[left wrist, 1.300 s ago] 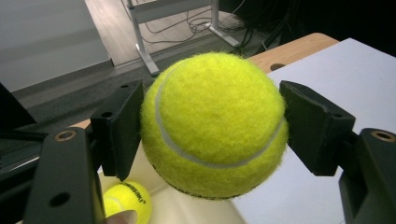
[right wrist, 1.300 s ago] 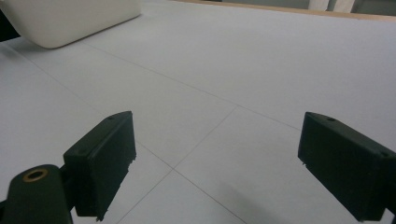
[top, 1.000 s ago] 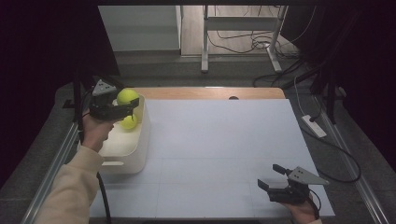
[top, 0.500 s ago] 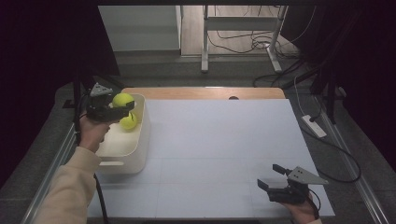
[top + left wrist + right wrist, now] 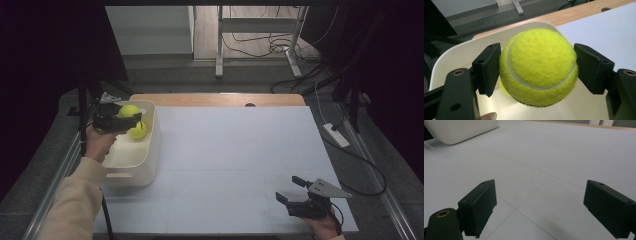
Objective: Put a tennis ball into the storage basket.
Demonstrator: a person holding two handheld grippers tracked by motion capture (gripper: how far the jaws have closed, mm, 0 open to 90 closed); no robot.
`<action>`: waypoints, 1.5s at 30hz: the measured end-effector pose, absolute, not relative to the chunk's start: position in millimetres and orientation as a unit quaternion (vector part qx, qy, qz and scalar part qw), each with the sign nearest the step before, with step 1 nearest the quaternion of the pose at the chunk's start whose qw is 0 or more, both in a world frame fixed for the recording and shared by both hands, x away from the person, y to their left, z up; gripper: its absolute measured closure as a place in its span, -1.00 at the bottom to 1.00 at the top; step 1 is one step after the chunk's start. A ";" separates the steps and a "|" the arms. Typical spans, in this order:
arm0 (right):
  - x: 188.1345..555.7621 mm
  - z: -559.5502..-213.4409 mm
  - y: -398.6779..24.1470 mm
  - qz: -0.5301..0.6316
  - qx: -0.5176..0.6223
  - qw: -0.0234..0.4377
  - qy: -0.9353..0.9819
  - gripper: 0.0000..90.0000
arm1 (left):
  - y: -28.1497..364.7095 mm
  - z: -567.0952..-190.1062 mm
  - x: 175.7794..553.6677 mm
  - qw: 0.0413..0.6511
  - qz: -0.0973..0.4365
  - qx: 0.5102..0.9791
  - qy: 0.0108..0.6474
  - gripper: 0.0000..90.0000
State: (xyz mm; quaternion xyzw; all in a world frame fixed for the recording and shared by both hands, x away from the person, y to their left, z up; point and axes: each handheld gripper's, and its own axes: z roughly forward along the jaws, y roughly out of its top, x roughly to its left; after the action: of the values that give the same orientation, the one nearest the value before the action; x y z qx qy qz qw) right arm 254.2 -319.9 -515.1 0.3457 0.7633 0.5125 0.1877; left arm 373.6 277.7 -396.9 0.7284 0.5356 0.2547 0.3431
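Over the bin (image 5: 150,150), L gripper (image 5: 131,120) clamps tennis ball (image 5: 537,66); R gripper (image 5: 291,191) wide, empty

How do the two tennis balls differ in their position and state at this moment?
The upper tennis ball is clamped between the jaws of the left gripper and hangs above the white bin; the lower tennis ball lies free inside the bin, held by nothing. The upper tennis ball is lit brightly, while the gripper partly covers the lower tennis ball in the high view. Both are yellow-green and look alike in size.
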 end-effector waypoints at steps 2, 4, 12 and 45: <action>254.2 -515.0 -319.9 0.511 0.345 0.187 0.765 -0.76 | 278.7 -399.4 374.9 0.334 0.249 0.731 0.540 -0.41; 254.2 -515.0 -320.0 0.511 0.346 0.187 0.764 -0.76 | 279.9 -403.4 376.4 0.323 0.239 0.738 0.543 -0.41; 254.4 -515.2 -319.8 0.511 0.347 0.187 0.764 -0.76 | 279.3 -408.6 377.0 0.301 0.234 0.750 0.540 -0.41; 253.3 -514.7 -321.1 0.513 0.348 0.190 0.761 -0.76 | 268.8 -380.0 338.6 0.461 0.218 0.710 0.486 -0.84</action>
State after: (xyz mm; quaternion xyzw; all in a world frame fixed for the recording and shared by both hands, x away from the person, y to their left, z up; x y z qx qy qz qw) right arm 253.3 -321.1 -514.7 0.3484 0.7614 0.5126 0.1904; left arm 338.6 268.8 -380.0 0.7097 0.4864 0.2178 0.4609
